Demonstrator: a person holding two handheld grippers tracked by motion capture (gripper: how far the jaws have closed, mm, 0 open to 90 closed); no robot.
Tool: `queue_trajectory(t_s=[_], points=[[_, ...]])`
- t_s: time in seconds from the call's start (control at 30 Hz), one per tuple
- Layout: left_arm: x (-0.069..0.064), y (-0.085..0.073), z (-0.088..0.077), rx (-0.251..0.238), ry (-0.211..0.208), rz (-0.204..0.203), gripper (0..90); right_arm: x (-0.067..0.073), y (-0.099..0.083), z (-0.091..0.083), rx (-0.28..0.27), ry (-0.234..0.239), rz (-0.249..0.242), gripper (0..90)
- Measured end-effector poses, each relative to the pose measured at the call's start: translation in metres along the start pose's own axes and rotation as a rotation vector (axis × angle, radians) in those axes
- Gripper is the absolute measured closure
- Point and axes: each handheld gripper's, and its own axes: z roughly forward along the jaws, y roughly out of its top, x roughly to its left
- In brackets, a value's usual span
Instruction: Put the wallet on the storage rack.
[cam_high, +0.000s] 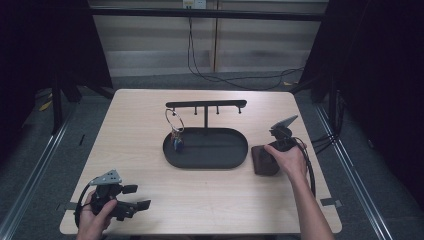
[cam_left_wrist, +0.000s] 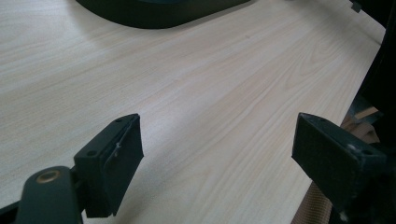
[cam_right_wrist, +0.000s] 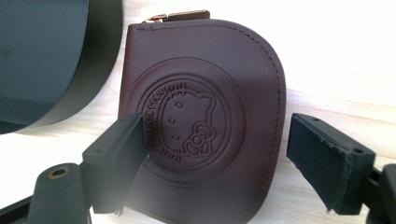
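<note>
We log the right tongs (cam_right_wrist: 212, 163) with jaws apart, poised over a dark brown leather coin pouch (cam_right_wrist: 205, 116) lying flat on the pale wood tabletop (cam_high: 150, 165). One jaw overlaps the pouch's embossed round emblem, the other stands off its curved edge. Just beyond that first jaw we see the black oval tray (cam_right_wrist: 42, 60) with its hook stand (cam_high: 206, 106), a key ring (cam_high: 175, 125) hanging from it. The left tongs (cam_left_wrist: 217, 158), jaws apart and holding nothing, hover over bare tabletop, the tray's rim farther ahead of them.
</note>
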Motion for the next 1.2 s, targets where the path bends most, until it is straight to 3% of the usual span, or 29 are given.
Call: queue_trajectory(t_s=[0.23,0.33,0.43,0.83,0.9,1.0,1.2], points=[[0.000,0.000,0.001,0.009,0.004,0.004,16.2,0.000,0.001,0.003,-0.001,0.032,0.017,20.3],[0.000,0.000,0.000,0.004,0.005,0.004,16.2,0.000,0.002,0.005,0.008,0.018,0.021,16.0],[0.000,0.000,0.001,0.005,0.005,0.005,16.2,0.000,0.002,0.007,0.016,0.020,0.050,17.4],[0.000,0.000,0.002,0.014,0.001,0.009,16.2,0.000,0.000,0.005,0.018,0.033,0.088,26.3],[0.001,0.000,0.002,0.019,-0.003,0.005,16.2,0.002,0.001,0.005,0.023,0.028,0.101,29.2],[0.001,0.000,0.002,0.016,-0.002,0.004,16.2,-0.005,0.003,-0.006,-0.045,0.031,0.125,53.2],[0.001,0.000,0.003,0.019,-0.003,0.002,16.2,-0.007,0.003,-0.007,-0.039,0.033,0.129,55.2]])
